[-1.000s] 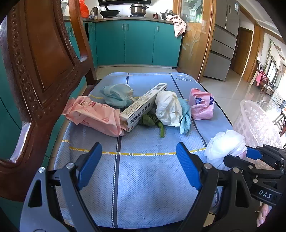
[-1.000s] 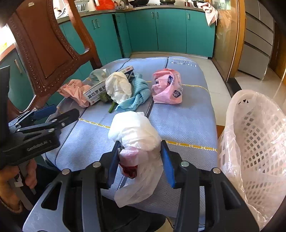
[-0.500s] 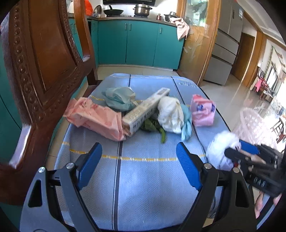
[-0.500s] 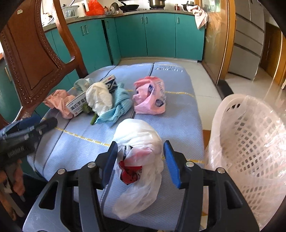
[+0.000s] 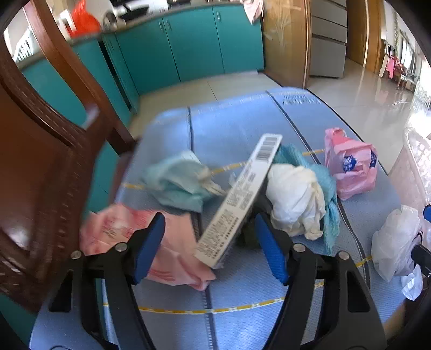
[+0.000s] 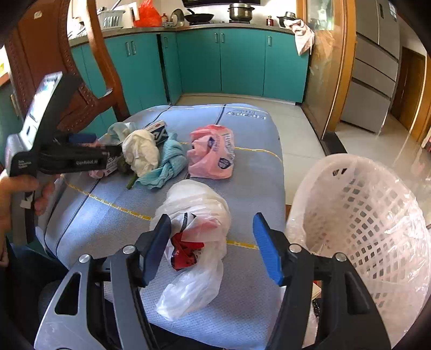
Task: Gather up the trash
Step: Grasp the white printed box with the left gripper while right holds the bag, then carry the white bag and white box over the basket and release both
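Two open tools (image 5: 210, 242) (image 6: 212, 247) straddle box (image 5: 242, 199) and bag (image 6: 194, 215).

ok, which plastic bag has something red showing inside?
The white plastic bag lying between the right tongs, nearest the basket. The pink bag farther back shows only blue logos.

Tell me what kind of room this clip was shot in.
Most likely a home kitchen and dining area: teal cabinets run under a counter carrying a pot and a pan, a tall fridge stands to the right, and a carved wooden chair sits beside the blue-covered table.
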Tool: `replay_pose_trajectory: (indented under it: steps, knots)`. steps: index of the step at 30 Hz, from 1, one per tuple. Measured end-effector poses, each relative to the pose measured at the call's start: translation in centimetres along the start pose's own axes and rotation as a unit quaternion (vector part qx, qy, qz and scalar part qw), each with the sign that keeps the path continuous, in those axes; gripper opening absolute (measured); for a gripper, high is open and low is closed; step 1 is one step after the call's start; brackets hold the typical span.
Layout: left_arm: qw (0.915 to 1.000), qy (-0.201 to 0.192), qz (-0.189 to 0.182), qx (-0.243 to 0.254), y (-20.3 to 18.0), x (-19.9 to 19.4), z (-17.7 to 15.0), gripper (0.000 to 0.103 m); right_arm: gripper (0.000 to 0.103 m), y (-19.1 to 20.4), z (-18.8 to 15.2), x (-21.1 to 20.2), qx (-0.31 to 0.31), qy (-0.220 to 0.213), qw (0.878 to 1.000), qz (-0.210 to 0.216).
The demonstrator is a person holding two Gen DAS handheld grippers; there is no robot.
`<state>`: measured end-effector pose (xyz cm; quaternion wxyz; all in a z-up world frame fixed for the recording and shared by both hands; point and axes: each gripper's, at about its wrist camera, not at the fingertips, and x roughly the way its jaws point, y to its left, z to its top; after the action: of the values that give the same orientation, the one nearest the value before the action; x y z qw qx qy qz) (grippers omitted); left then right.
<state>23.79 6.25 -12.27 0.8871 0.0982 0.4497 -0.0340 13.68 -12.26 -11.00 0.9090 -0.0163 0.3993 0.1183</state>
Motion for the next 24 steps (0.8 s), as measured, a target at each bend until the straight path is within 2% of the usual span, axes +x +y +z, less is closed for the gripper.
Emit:
replay_pose_trajectory:
  steps: [1,2,4,8,10,13,17,18,19,21,24]
  knots:
    - [1.0,0.005,-0.007,-0.001,0.0,0.3,0.0,0.06,0.068,-0.1,0.0,0.0,0.002,-0.001,1.0,0.001]
    - [0.9999,0.01,-0.011,0.0,-0.1,0.5,0.0,0.045,0.069,-0.3,0.1,0.0,0.006,-0.003,1.0,0.004]
    - [0.9997,0.014,-0.015,0.01,-0.7,0.6,-0.3,0.037,0.076,-0.4,0.2,0.0,0.008,-0.005,1.0,0.011]
    - [0.9996,0.002,-0.024,0.018,-1.3,-0.4,-1.2,0.024,0.079,0.2,0.3,0.4,0.006,-0.002,1.0,0.022]
    - [0.9994,-0.006,-0.032,0.008,-1.3,-1.3,-1.9,0.022,0.081,0.8,0.3,0.8,-0.002,0.003,1.0,0.027]
    - [0.999,-0.036,-0.024,-0.005,-1.3,-3.3,-2.8,0.022,0.081,1.8,0.3,1.7,-0.014,0.012,0.999,0.028]
    - [0.997,-0.074,-0.021,-0.01,-1.7,-5.6,-4.1,0.022,0.079,2.8,0.3,3.0,-0.026,0.025,0.999,0.007]
    - [0.9968,-0.076,-0.024,-0.014,-1.6,-6.0,-4.4,0.022,0.07,3.0,0.2,3.1,-0.028,0.025,0.999,0.003]
    - [0.9966,-0.075,-0.028,-0.019,-1.5,-6.2,-4.7,0.022,0.054,3.1,0.1,3.2,-0.03,0.027,0.999,0.001]
    - [0.9957,-0.072,-0.046,-0.034,-0.9,-6.5,-5.2,0.022,0.045,3.2,0.0,3.2,-0.031,0.035,0.999,0.005]
    - [0.9932,-0.074,-0.072,-0.054,-0.1,-7.1,-5.8,0.022,0.039,3.2,-0.2,2.4,-0.031,0.03,0.999,0.011]
